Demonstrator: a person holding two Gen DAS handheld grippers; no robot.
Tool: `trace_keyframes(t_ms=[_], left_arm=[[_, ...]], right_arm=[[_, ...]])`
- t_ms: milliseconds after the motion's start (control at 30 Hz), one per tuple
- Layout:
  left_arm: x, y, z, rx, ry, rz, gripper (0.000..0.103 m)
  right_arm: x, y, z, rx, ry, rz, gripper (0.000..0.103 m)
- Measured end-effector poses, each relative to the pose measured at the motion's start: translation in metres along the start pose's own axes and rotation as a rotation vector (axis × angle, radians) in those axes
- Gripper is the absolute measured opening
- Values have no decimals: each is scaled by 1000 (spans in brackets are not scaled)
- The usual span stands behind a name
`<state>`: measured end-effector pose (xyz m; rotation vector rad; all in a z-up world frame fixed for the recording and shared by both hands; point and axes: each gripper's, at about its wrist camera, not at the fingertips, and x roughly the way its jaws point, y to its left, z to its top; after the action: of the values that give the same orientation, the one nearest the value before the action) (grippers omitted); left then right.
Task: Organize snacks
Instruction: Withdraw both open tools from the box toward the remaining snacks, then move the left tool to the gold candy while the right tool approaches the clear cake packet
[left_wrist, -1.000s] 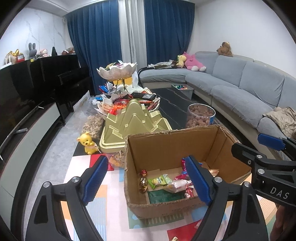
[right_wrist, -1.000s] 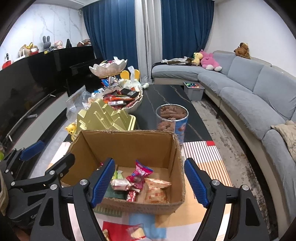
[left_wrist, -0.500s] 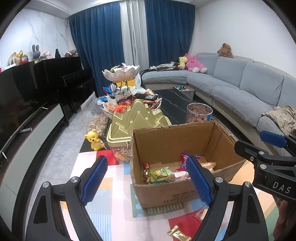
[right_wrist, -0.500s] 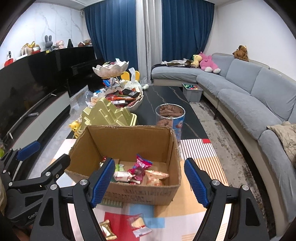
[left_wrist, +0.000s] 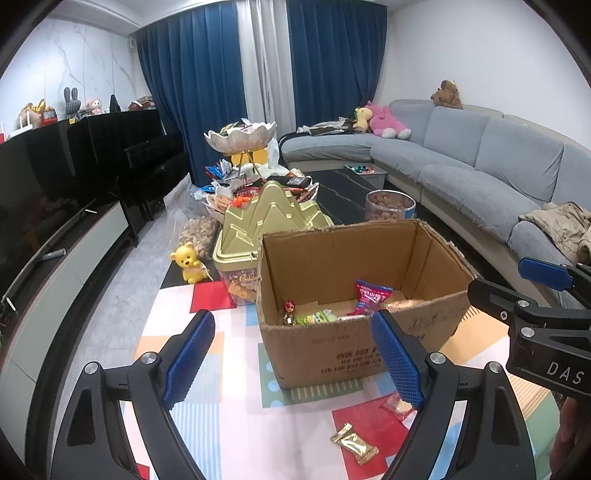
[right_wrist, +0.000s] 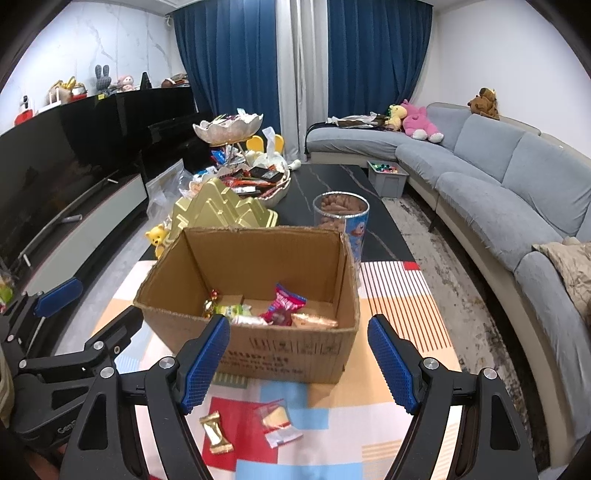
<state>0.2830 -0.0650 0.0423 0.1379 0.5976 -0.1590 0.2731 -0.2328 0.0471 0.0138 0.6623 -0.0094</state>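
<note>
An open cardboard box stands on the colourful mat and holds several wrapped snacks. In front of it on the mat lie a gold-wrapped snack and a clear packet with a yellow snack. My left gripper is open and empty, in front of the box's left part. My right gripper is open and empty, in front of the box, above the two loose snacks.
Behind the box stand a gold mountain-shaped tin, a clear jar of snacks, a yellow bear toy and a piled snack tray. A grey sofa runs along the right; a TV unit runs along the left.
Both grippers have drawn back and up from the box. The box looks farther away, and the two loose snacks on the mat have come into view in front of it.
</note>
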Motion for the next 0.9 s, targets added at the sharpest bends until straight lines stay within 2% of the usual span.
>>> trace_keyframes(t_ms=[333,900], left_arm=[[0,-5,-23,17,28,-7,87],[19,-14,-66,29,124,-28,87]], right_arm=[[4,-3,-21,1,40,7,78],[24,-3,-57,-21,120,1,78]])
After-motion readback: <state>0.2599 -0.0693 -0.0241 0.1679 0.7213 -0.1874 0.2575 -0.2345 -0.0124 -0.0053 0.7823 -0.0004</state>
